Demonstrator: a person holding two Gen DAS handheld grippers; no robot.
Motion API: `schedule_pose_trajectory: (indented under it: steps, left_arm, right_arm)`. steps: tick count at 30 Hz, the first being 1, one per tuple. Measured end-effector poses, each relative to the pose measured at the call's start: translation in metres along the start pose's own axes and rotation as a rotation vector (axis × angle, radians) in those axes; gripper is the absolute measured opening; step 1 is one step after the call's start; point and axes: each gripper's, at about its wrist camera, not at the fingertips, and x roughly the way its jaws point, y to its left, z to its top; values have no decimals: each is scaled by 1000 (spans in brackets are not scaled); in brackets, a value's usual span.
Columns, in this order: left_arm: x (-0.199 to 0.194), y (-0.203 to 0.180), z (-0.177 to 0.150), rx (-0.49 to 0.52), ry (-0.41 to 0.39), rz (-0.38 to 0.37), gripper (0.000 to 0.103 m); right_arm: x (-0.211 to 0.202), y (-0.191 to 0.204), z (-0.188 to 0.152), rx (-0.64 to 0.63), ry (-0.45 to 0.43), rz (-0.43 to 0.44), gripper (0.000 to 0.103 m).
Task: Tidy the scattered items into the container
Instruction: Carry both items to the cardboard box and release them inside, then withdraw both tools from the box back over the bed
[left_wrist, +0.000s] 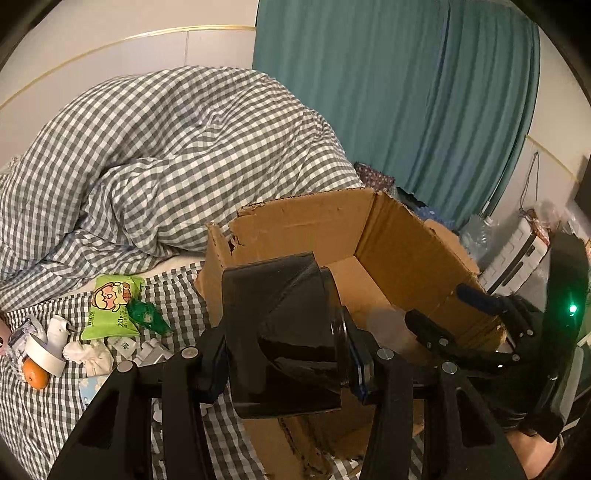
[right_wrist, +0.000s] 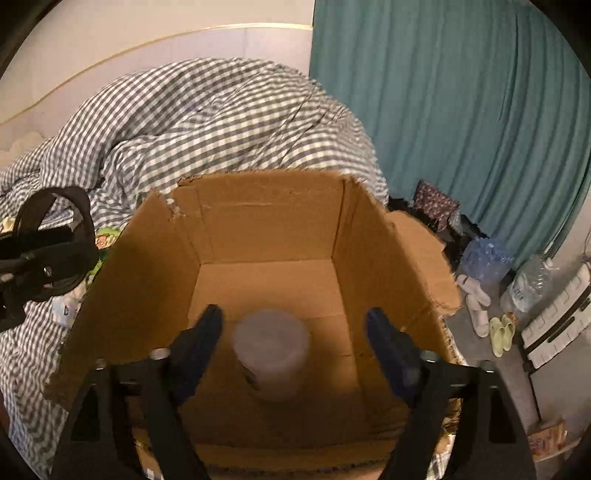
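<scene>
On the far left of the checked bedsheet (left_wrist: 33, 417) lies a scatter of small things: an orange (left_wrist: 36, 374), a white tape roll (left_wrist: 46, 352), crumpled white tissue (left_wrist: 90, 356), a green wet-wipes pack (left_wrist: 110, 308) with a cartoon face, and a dark green sachet (left_wrist: 147, 315) resting on the pack's right edge. Behind them a grey-and-white gingham duvet (left_wrist: 177, 147) is heaped up. To the right, the left gripper (left_wrist: 286, 343) pinches a glossy black tape roll (left_wrist: 280, 332) between its fingers, held at the near left wall of the open cardboard box (left_wrist: 303, 225). Further right, the right gripper (right_wrist: 295, 325) stands spread wide over the box, its blue-padded fingers (right_wrist: 207, 332) clear on both sides of a translucent lidded plastic tub (right_wrist: 271, 350), blurred, inside the box; whether the tub rests on the floor cannot be told. A teal curtain (right_wrist: 443, 110) hangs behind, with slippers (right_wrist: 476, 299) on the floor at right.
</scene>
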Motion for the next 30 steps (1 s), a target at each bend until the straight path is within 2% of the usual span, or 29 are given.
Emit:
schedule_pose_trajectory:
  steps: [6, 8, 13, 18, 23, 25, 27, 28, 30]
  left_arm:
    - [7, -13, 3, 26, 11, -19, 51]
    - [14, -20, 4, 32, 26, -31, 51]
    - [41, -36, 3, 44, 107, -68, 51]
    - [72, -45, -2, 33, 253, -96, 51]
    - [76, -47, -8, 51, 300, -84, 52]
    - [71, -46, -8, 52, 290, -86, 57]
    - [64, -44, -5, 41, 265, -94, 88]
    - [60, -42, -3, 34, 245, -97, 93]
    - [49, -39, 1, 27, 195, -95, 94]
  right_arm:
    - [-43, -16, 3, 41, -133, -107, 102]
    - [-55, -23, 3, 57, -157, -122, 103]
    - [-68, -41, 4, 92, -151, -136, 103]
    - [-73, -47, 3, 102, -137, -147, 103]
    - [-74, -43, 4, 111, -137, -137, 103]
    - [-77, -39, 5, 104, -138, -138, 103]
    - [-81, -35, 6, 94, -143, -141, 103]
    - [-82, -34, 7, 91, -146, -145, 103]
    - [-86, -30, 8, 86, -150, -148, 103]
